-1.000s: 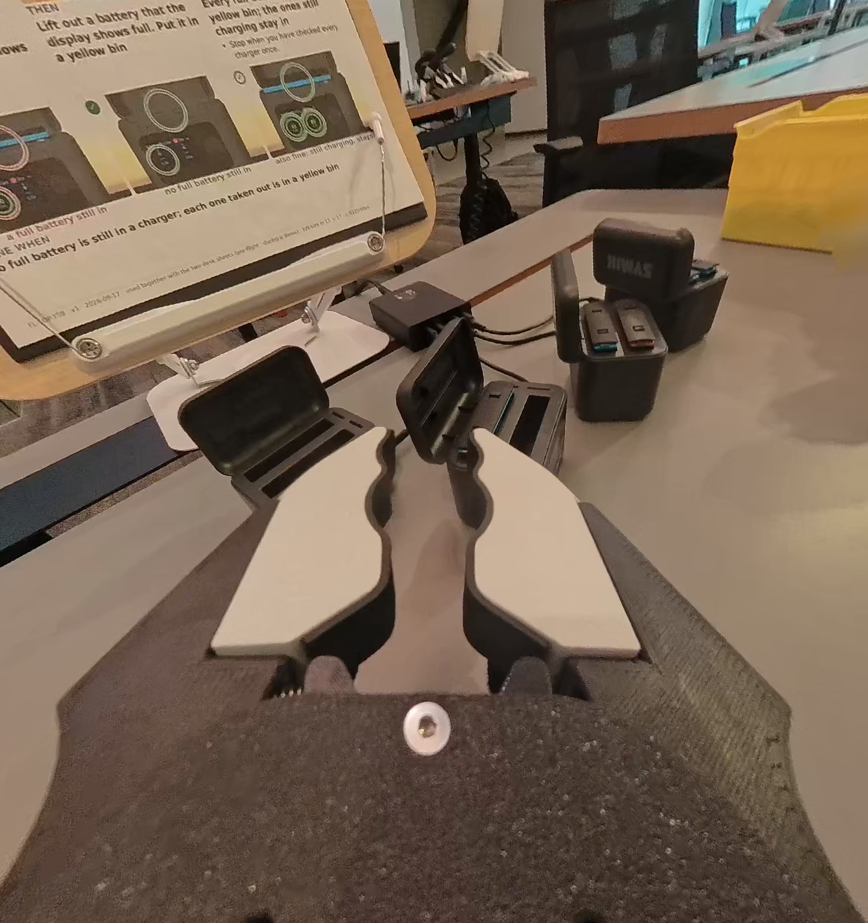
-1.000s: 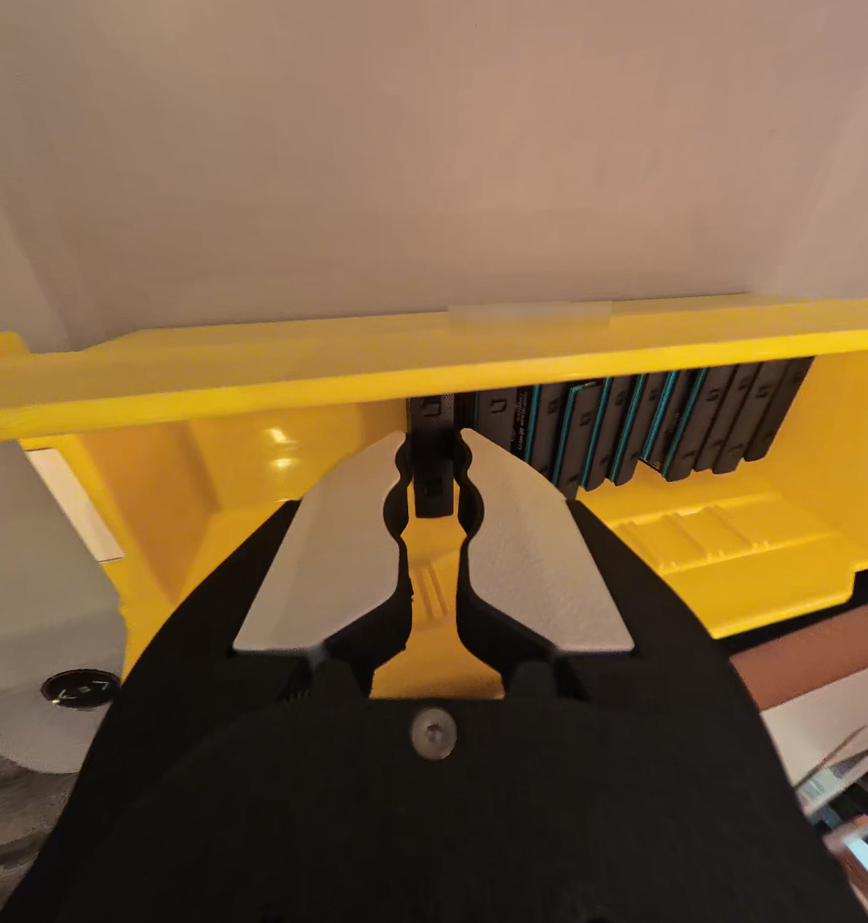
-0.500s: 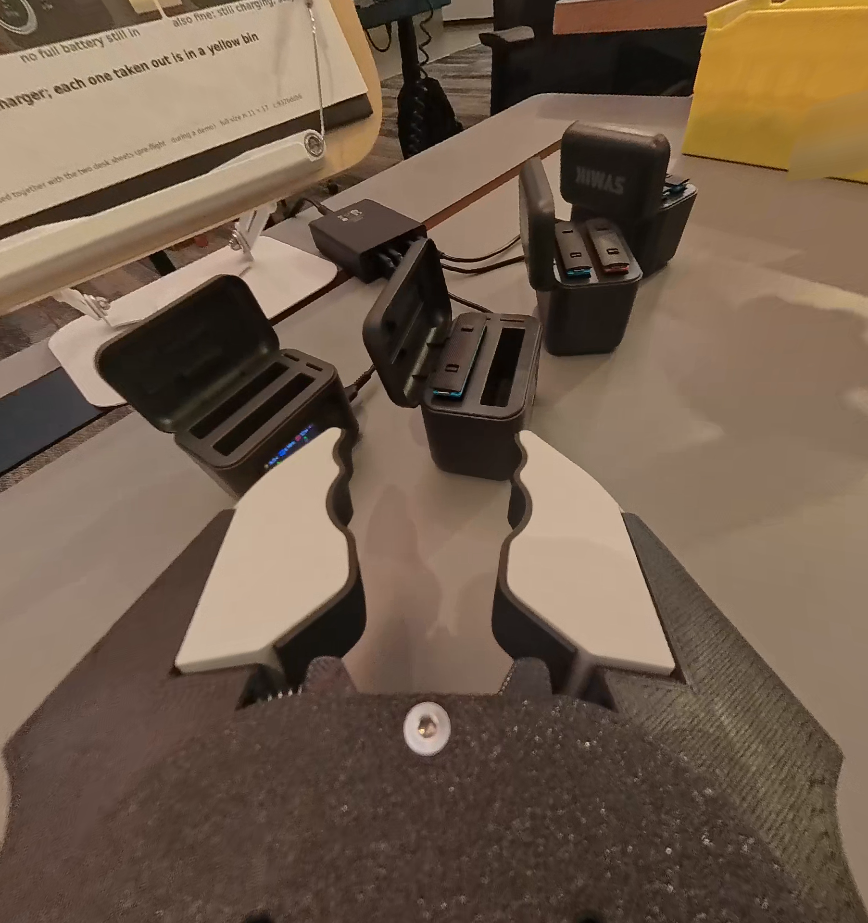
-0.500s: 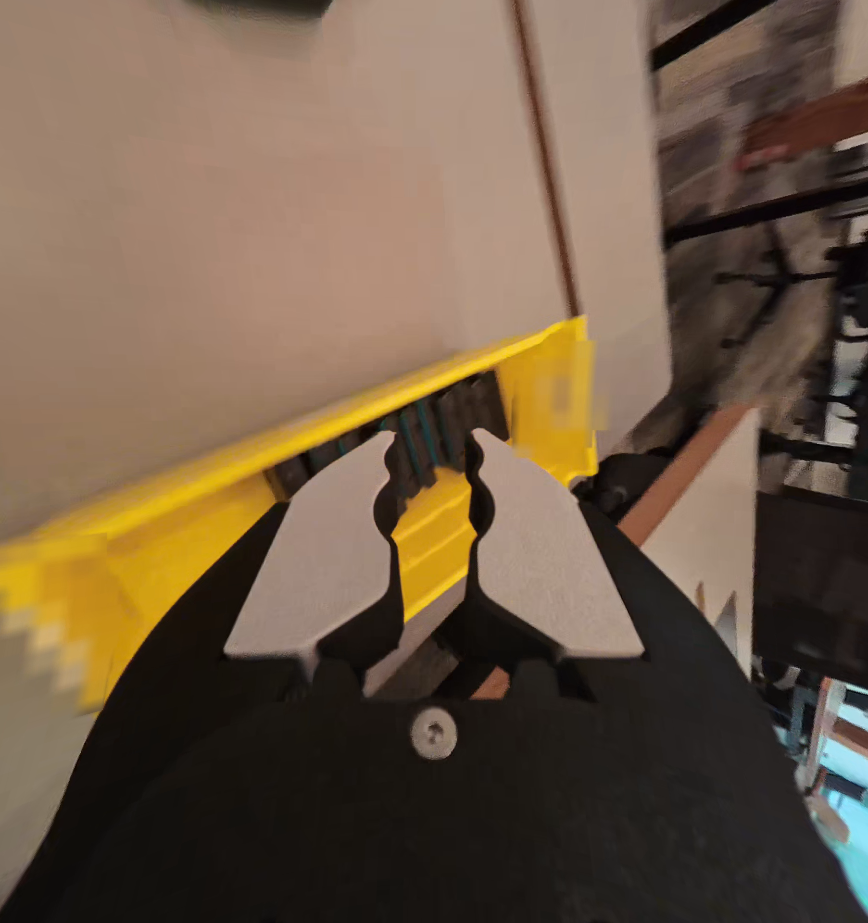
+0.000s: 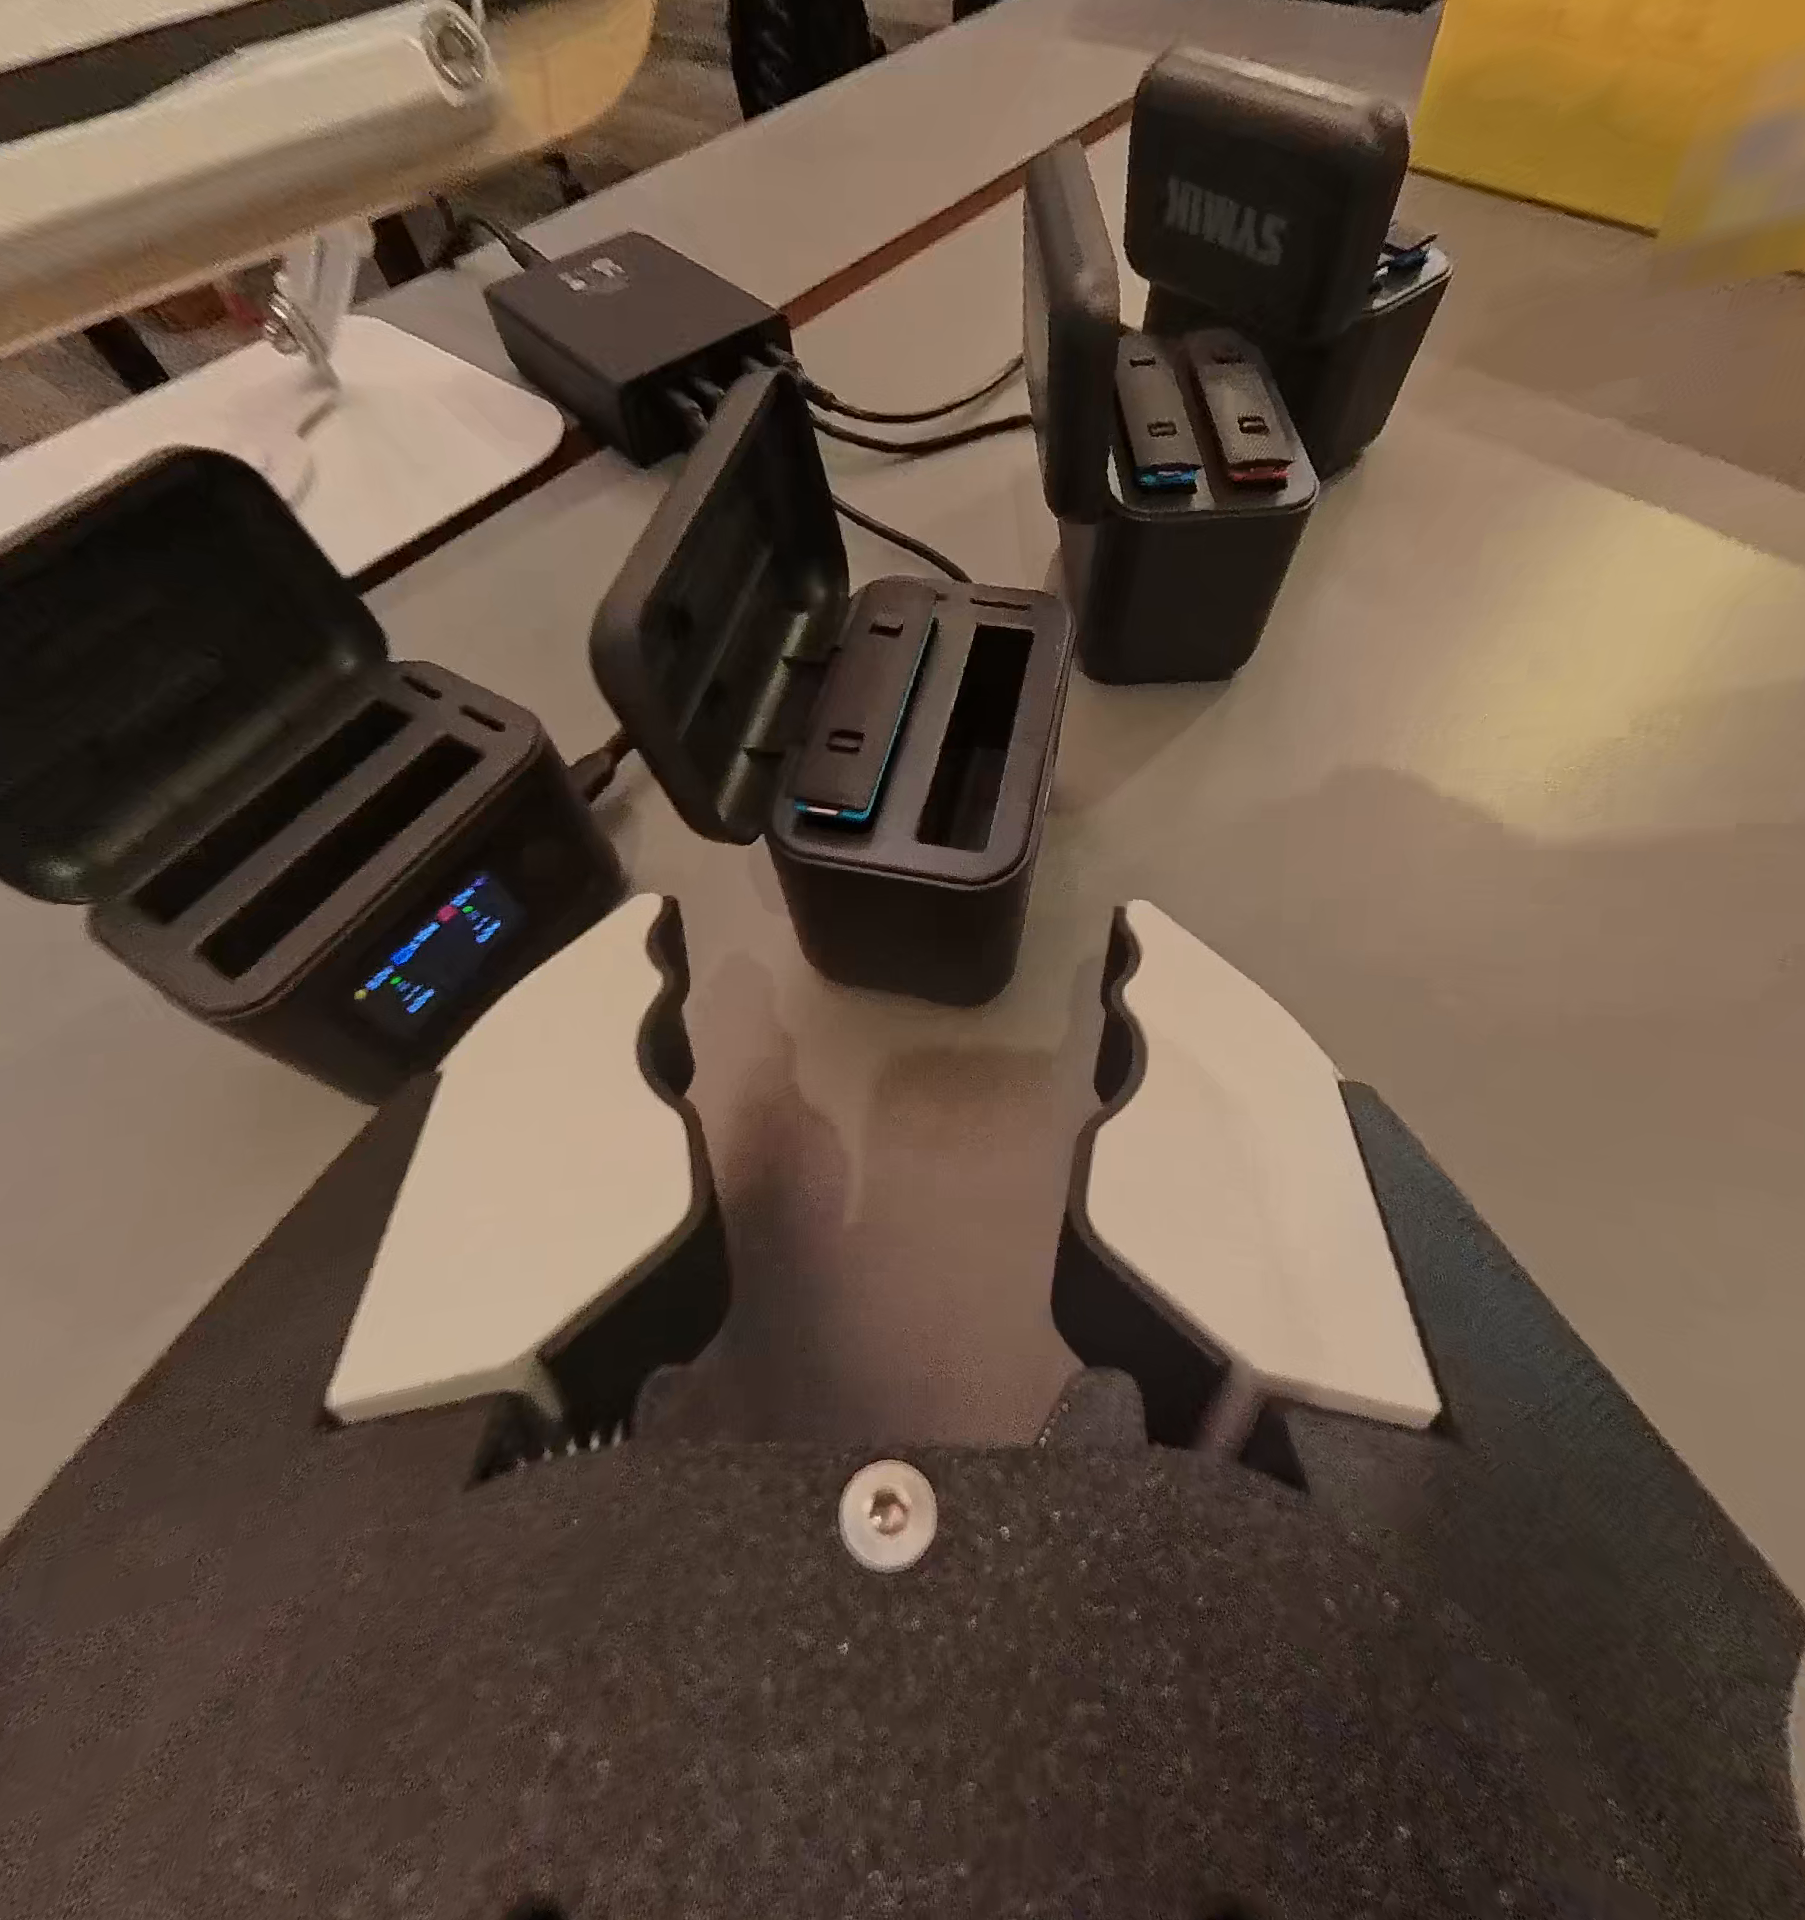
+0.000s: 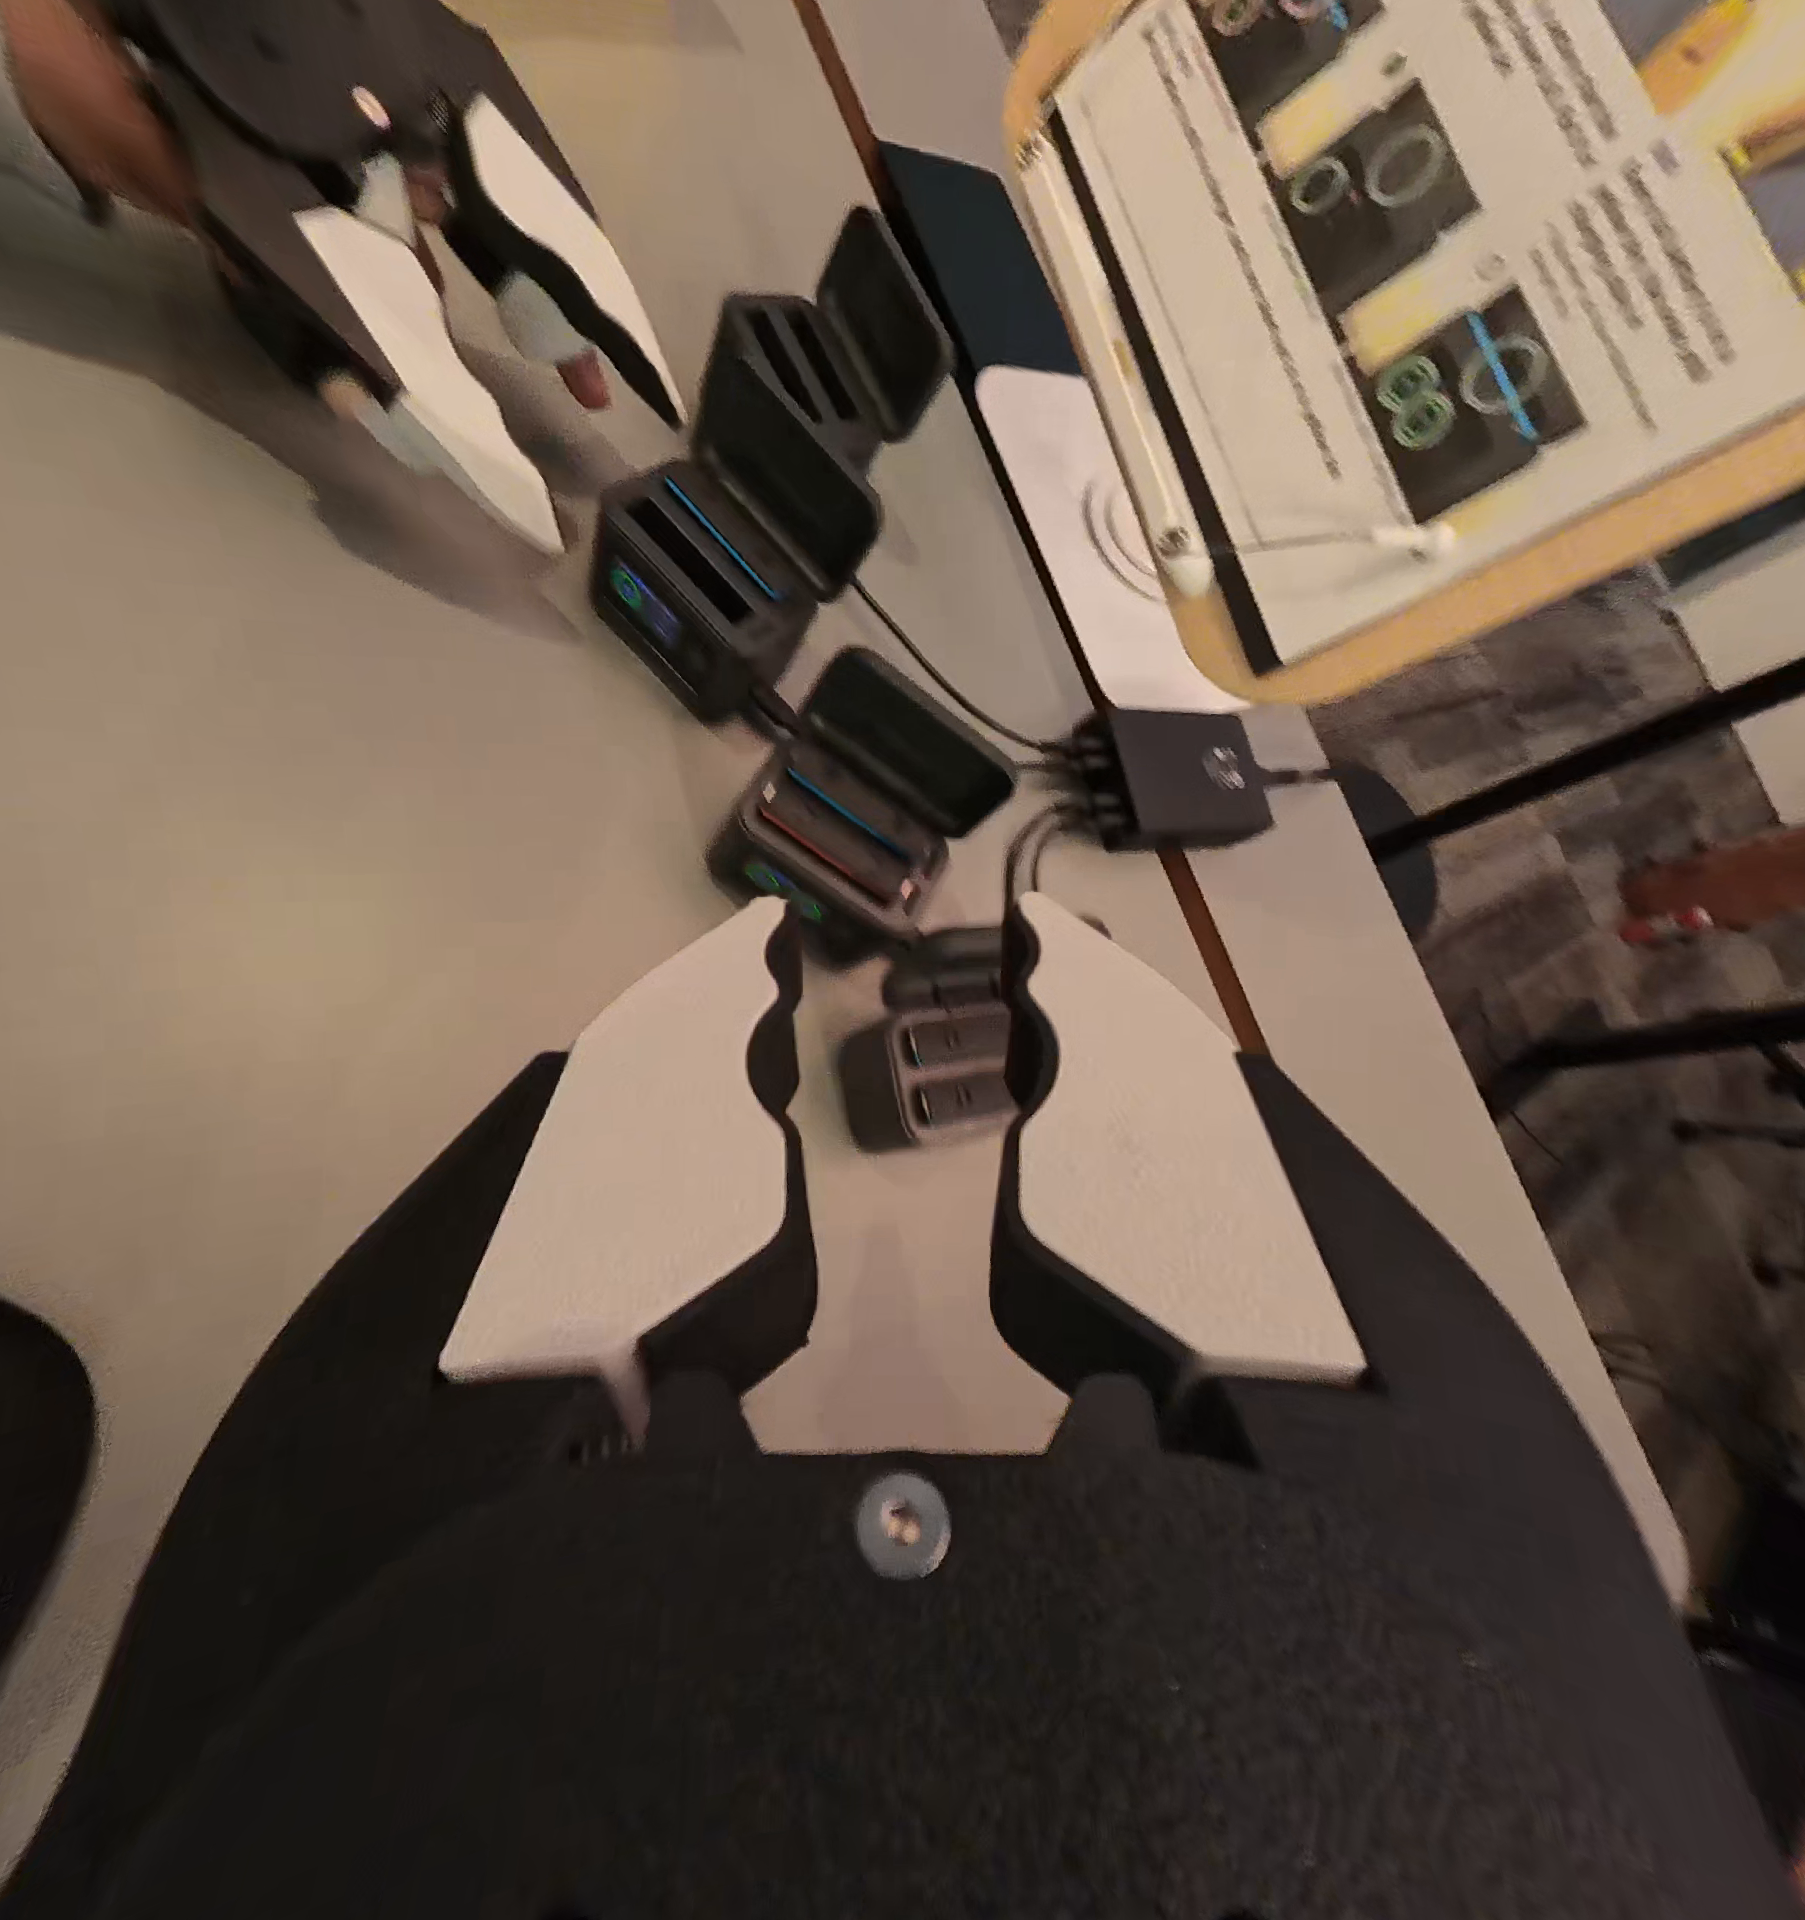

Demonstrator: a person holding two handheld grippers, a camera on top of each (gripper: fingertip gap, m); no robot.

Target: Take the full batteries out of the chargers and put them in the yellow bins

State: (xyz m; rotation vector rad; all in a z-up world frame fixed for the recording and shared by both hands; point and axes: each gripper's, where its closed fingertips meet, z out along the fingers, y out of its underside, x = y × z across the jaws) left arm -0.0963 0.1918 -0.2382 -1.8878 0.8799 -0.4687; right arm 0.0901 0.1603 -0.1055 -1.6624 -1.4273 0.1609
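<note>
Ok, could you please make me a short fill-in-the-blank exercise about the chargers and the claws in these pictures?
1. The charger just ahead of the left claw holds ___ battery.
2. The leftmost charger, with the lit screen, has both slots ___.
3. The left claw is ___, with nothing between its fingers.
4. The bin at the top right corner of the left wrist view is ___ in colour.

Missing words: one; empty; open; yellow

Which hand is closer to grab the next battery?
Probably left. The left gripper is open right before a charger holding one battery. The right gripper, also open, hovers higher above another charger.
</note>
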